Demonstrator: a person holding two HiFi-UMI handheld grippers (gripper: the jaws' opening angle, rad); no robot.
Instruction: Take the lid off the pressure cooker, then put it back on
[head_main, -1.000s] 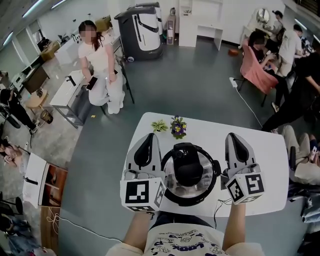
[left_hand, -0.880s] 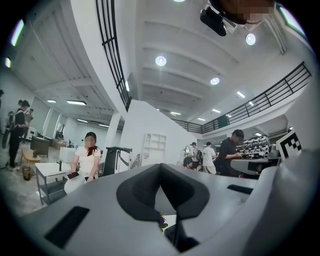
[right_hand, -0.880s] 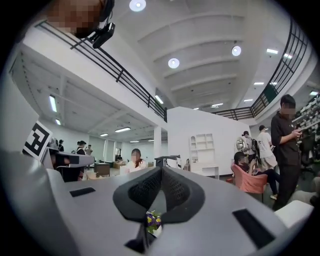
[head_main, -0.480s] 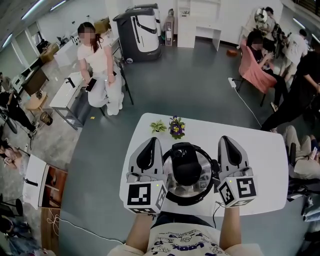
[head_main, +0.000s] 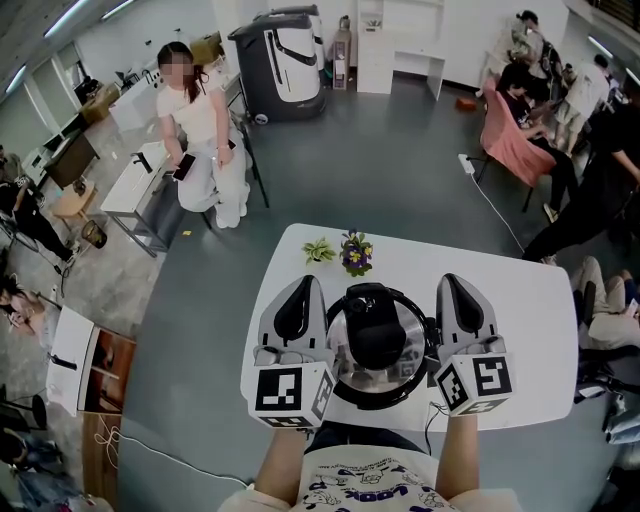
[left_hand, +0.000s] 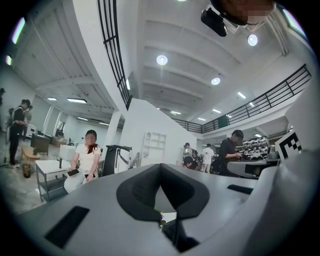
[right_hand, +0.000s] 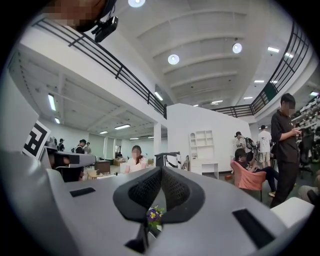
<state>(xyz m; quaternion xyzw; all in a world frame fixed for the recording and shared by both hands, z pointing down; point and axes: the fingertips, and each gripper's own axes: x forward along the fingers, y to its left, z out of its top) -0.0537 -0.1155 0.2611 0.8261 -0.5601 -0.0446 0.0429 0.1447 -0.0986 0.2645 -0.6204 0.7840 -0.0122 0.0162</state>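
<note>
The pressure cooker (head_main: 376, 346) stands on the white table (head_main: 525, 300) right in front of me, its steel lid on and the black lid handle (head_main: 375, 335) across the top. My left gripper (head_main: 299, 284) hovers close beside the cooker's left side, shut, with nothing between its pads. On the cooker's other side my right gripper (head_main: 451, 281) is held the same way, shut and empty. In the left gripper view the left gripper (left_hand: 161, 170) shows its black pads pressed together; the right gripper (right_hand: 161, 172) looks the same in the right gripper view. Both point level, away from me.
Two small potted plants, a green one (head_main: 320, 251) and a purple-flowered one (head_main: 355, 253), stand at the table's far edge; the purple flowers (right_hand: 153, 215) show past the right jaws. A person (head_main: 200, 130) sits beyond the table, with others at the right.
My right gripper has shifted a little to the left, closer to the cooker's side. The left gripper and the cooker have stayed put.
</note>
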